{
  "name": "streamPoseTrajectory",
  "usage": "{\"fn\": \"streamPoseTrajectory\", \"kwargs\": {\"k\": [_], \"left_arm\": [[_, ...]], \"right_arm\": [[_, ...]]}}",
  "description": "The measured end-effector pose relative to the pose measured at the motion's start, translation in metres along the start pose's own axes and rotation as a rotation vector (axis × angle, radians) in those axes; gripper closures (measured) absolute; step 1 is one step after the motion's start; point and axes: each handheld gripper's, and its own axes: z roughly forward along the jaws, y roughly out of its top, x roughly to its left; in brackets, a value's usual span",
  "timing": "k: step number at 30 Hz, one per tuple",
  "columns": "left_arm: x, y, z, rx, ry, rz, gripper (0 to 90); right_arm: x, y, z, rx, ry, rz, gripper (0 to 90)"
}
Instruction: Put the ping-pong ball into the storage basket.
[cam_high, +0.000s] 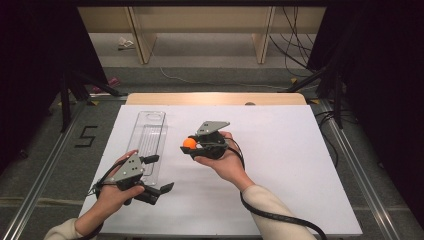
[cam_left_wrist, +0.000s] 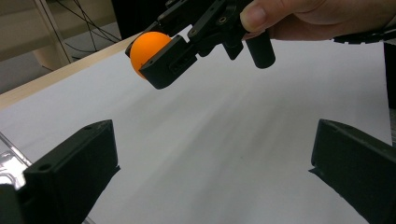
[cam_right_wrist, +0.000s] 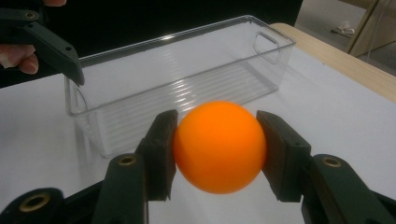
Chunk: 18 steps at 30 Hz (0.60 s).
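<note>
Lab recording booth; black curtains; floor cables; taped floor number

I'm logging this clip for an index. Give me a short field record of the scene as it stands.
held item: small round orange ball
holder: right claw, shut on the ball, raised off the table
left claw: open, holding nothing
container: clear oblong plastic bin, nothing in it
surface: white table

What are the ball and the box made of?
The ball looks like smooth matte orange plastic, like a ping-pong ball: even colour, soft sheen, no seams visible. The box looks like clear hard plastic: you see the table through it, and its ribbed bottom and rim glint.
</note>
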Motion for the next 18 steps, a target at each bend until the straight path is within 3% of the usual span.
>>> {"fn": "streamPoseTrajectory", "kwargs": {"k": [18], "left_arm": [[-0.0002,0.0002,-0.0004,0.001,-0.002,0.001,0.1]], "right_arm": [[-0.0015,0.0054,0.0073,-0.006,-0.004,0.009,51.5]]}}
